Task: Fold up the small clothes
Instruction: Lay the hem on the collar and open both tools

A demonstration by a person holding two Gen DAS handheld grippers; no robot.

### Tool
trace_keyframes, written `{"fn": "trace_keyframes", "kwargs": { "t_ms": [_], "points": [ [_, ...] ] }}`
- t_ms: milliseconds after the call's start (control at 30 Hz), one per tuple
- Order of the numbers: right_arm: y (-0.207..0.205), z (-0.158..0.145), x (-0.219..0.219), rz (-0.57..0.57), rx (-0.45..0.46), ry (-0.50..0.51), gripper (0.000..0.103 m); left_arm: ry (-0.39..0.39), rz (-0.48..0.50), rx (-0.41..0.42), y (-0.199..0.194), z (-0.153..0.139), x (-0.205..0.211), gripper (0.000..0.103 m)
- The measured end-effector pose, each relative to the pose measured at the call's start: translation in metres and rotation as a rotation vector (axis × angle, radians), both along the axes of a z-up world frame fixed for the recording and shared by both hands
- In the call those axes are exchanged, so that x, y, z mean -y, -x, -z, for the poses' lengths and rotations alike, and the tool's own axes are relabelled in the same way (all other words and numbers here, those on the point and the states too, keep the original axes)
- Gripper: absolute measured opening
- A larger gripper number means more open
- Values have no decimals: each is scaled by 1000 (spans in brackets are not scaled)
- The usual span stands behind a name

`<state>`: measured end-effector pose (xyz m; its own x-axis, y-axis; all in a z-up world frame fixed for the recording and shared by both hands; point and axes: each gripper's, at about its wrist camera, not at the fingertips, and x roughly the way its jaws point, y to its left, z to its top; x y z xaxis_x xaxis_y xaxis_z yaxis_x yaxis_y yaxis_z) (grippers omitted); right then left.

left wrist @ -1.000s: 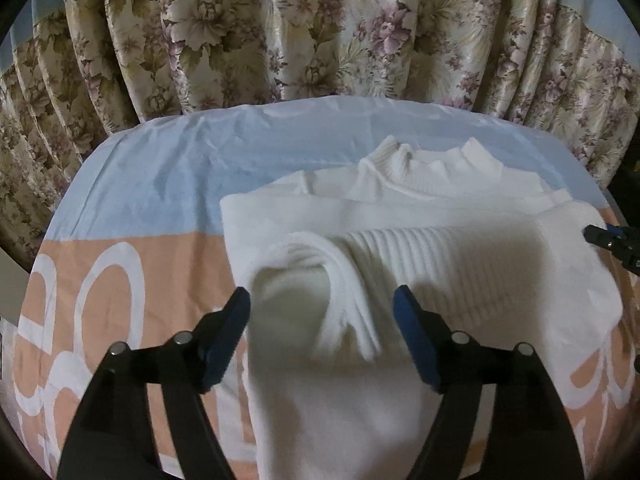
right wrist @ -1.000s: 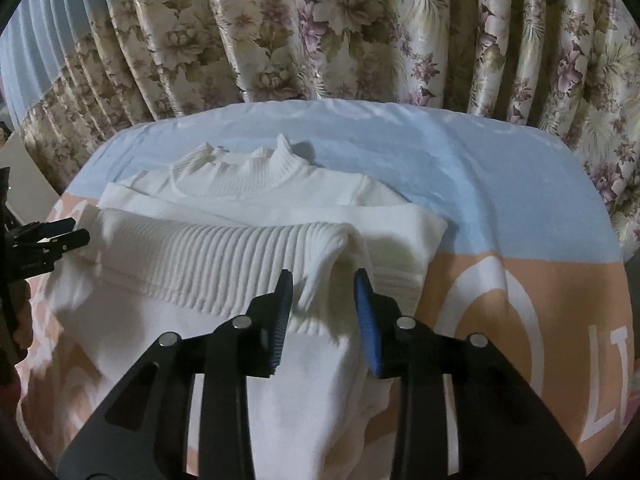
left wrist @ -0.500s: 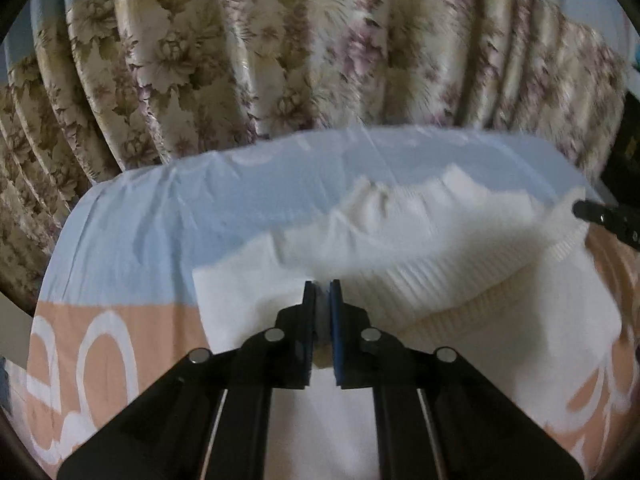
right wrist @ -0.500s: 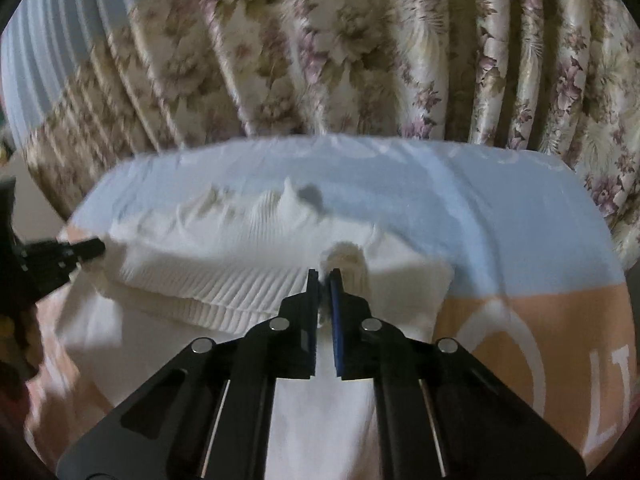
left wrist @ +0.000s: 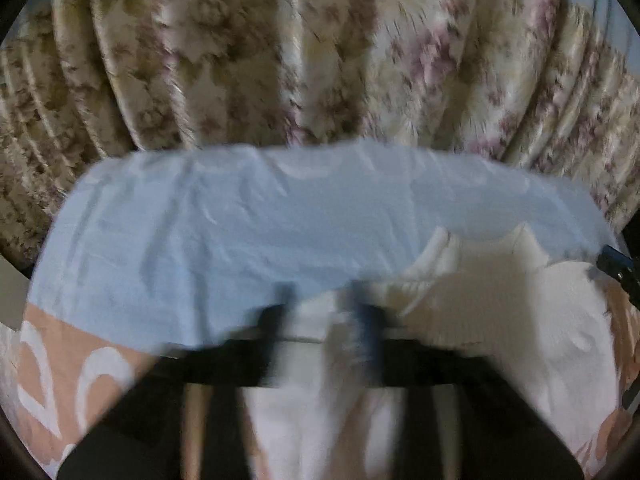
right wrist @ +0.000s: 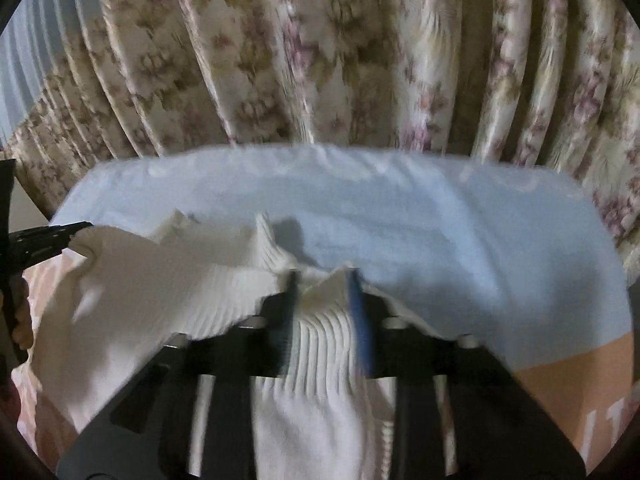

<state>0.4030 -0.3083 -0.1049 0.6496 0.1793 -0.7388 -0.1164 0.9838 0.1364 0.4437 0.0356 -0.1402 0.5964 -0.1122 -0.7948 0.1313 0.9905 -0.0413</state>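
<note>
The white sweater [right wrist: 132, 292] lies on a cloth-covered surface, and its ribbed part is folded over toward the neck. Its collar [right wrist: 264, 236] sticks up at the far side, near the blue part of the cloth [right wrist: 440, 240]. In the right wrist view, the right gripper [right wrist: 322, 280] sits over the ribbed fold, and its jaws are a little way apart with knit fabric bunched between them. They do not look pressed tight on it. In the same view the left gripper [right wrist: 52, 236] shows at the left edge, with its tip touching a corner of the sweater. In the left wrist view, the sweater [left wrist: 500, 312] is on the right and the left gripper [left wrist: 320, 300] is blurry. Its jaws stand partly apart with white fabric between them, but I cannot tell if they pinch it. The cloth [left wrist: 240, 240] is blue at the far end and peach with white shapes closer in. Behind it hangs a flowery curtain [left wrist: 320, 60], also blurry.
</note>
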Motion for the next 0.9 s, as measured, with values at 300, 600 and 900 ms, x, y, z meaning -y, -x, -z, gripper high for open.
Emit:
{"fn": "trace_keyframes", "kwargs": {
  "t_ms": [300,600,900],
  "points": [
    [32,33,4,-3,-91,76,45,-133,32,5,37,6,2,74],
    [28,49,14,27,-114,54,21,-14,-48,-62,30,42,-33,63],
    [58,24,18,2,-45,4,28,-25,-12,-6,66,8,-31,74]
  ]
}}
